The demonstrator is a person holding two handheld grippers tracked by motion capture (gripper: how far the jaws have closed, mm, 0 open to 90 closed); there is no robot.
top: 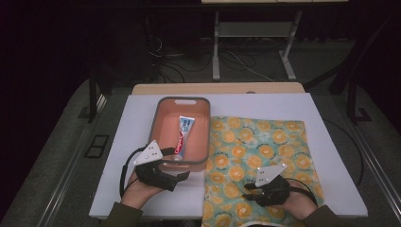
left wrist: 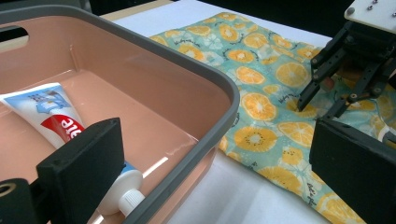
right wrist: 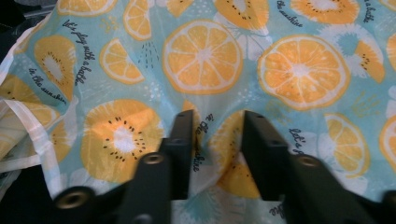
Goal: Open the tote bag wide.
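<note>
A pink bin with a grey rim [top: 160, 123] stands on the white board and holds a toothpaste tube [top: 183, 135] lying along its length. My left gripper [top: 182, 172] is open at the bin's near right corner. In the left gripper view its jaws straddle the bin's rim [left wrist: 187, 65], one inside by the tube's white cap [left wrist: 126, 196], the other outside. An orange-slice print cloth [top: 265, 142] lies flat to the right of the bin. My right gripper [top: 248, 189] presses on the cloth's near part, jaws close together with a raised fold of cloth [right wrist: 205, 51] pinched between them.
The white board [top: 137, 142] has bare room left of the bin and along its front. The cloth's near edge reaches the table's front edge, its white hem [right wrist: 28, 126] bunched there. Beyond the table are desk legs [top: 216, 52] and cables on a dark floor.
</note>
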